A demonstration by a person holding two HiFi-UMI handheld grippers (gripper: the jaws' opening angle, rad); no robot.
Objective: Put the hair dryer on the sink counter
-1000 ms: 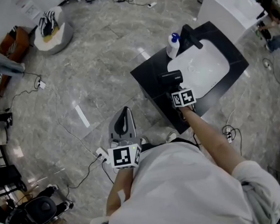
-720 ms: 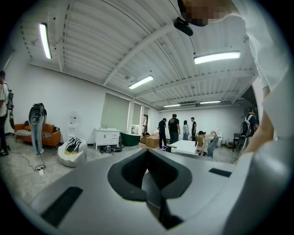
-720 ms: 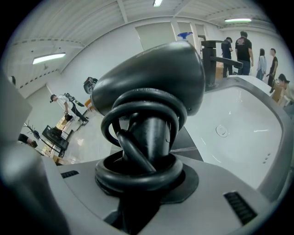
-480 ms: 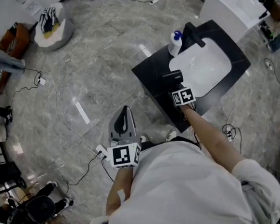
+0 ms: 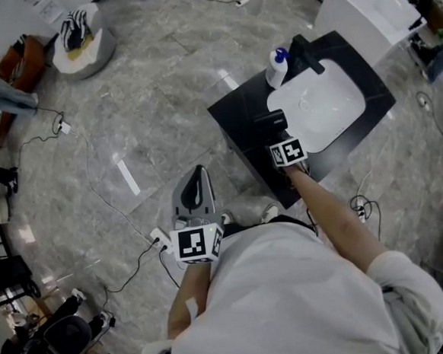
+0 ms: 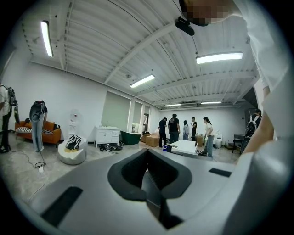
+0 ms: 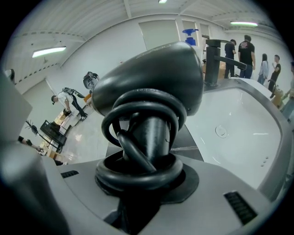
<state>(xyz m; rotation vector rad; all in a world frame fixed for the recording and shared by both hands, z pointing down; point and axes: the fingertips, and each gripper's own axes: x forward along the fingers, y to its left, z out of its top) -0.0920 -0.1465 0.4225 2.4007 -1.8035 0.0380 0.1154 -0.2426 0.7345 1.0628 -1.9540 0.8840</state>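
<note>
The black hair dryer (image 5: 270,120) has its cord wound round the handle (image 7: 143,133). My right gripper (image 5: 278,136) is shut on that handle and holds the dryer over the front left of the black sink counter (image 5: 239,118), beside the white basin (image 5: 319,105). In the right gripper view the dryer's body (image 7: 151,78) fills the middle, with the jaws of the right gripper (image 7: 140,190) closed round the wrapped handle. I cannot tell whether the dryer touches the counter. My left gripper (image 5: 195,195) is close to the person's body over the floor, shut and empty, as the left gripper view (image 6: 149,186) also shows.
A black faucet (image 5: 304,54) and a white pump bottle (image 5: 276,68) stand at the basin's back. A white cabinet (image 5: 366,10) is behind the counter. Cables (image 5: 92,186) and a power strip (image 5: 159,239) lie on the marble floor. A pouf (image 5: 82,47) and an orange sofa (image 5: 16,72) are far left.
Hardly anything: the head view has shifted a little, and my right gripper still holds the hair dryer at the same spot over the counter. The left gripper has stayed put.
</note>
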